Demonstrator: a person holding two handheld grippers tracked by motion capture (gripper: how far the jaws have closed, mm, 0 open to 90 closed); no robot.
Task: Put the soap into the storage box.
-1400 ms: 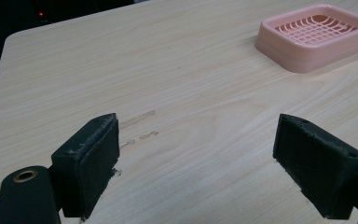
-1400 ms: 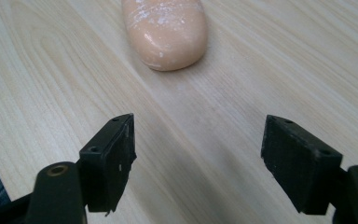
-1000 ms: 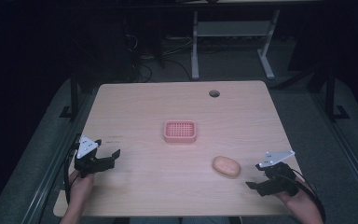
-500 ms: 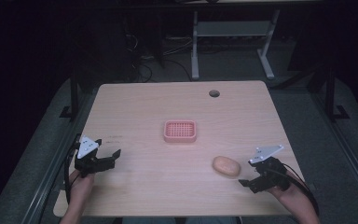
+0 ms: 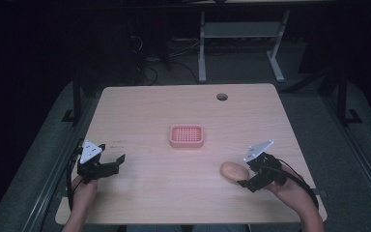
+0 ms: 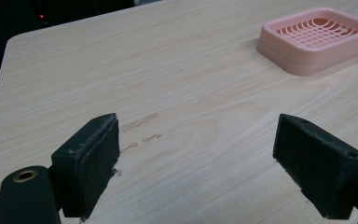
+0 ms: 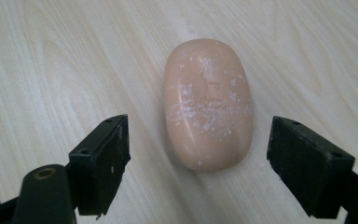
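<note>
Closing in, the right gripper [image 5: 249, 175] had edged leftward to the soap bar [image 5: 235, 170].
Left gripper [image 5: 111, 166] idled, jaws wide, near the table's [image 5: 183, 106] left edge; pink dish [image 5: 187, 136] waited mid-table; right jaws stood wide, flanking the soap, likely needing only to advance and squeeze.

The pink slotted plastic soap dish [image 6: 318, 38] is cut off at its far right corner by the edge of the left gripper view. The right gripper [image 7: 198, 161] is seen in its own view with both black jaw arms clipped by the bottom edge. Whether the near end of the peach oval soap bar [image 5: 235, 170] is touched by the jaws cannot be told from the high view, where it is too small.
</note>
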